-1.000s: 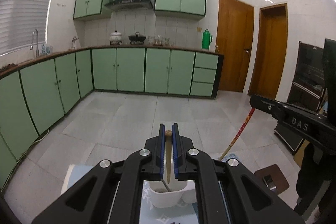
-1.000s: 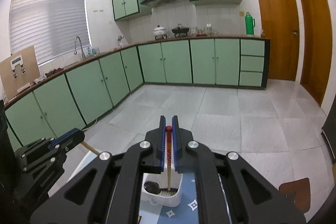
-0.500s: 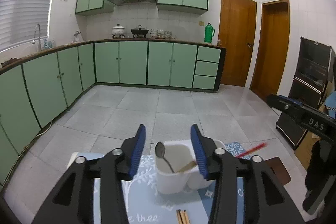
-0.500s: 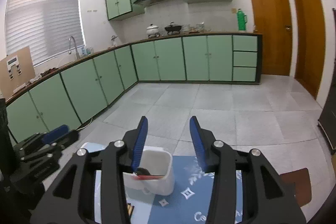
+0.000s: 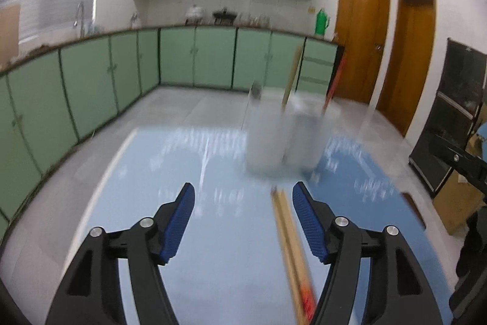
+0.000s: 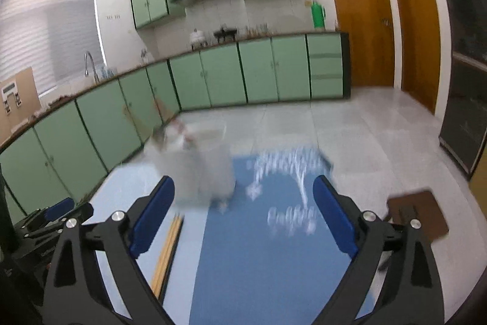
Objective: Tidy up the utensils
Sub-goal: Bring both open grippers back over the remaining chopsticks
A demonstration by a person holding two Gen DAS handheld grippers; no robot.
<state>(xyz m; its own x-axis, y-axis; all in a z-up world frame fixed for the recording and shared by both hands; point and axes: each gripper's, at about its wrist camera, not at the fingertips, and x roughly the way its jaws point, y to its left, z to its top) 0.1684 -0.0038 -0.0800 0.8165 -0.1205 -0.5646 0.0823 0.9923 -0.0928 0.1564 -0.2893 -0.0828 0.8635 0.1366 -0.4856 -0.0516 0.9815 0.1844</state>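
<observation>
Both sticks now dropped in the holder (image 5: 280, 136), the released left claw (image 5: 243, 212) is brought nearest the chopsticks (image 5: 289, 242), lying lengthwise just inside its right finger.

A white holder (image 5: 281, 139) stands upright on the blue mat (image 5: 213, 221), blurred in both views. From it rise a spoon (image 5: 256, 89), a pale wooden chopstick (image 5: 291, 75) and a red chopstick (image 5: 334, 83), all leaning against its rim. In front of the holder, a pair of wooden chopsticks (image 5: 290, 245) lies flat on the mat, side by side and touching, one end near the holder's base and a red tip at the end away from the holder.
</observation>
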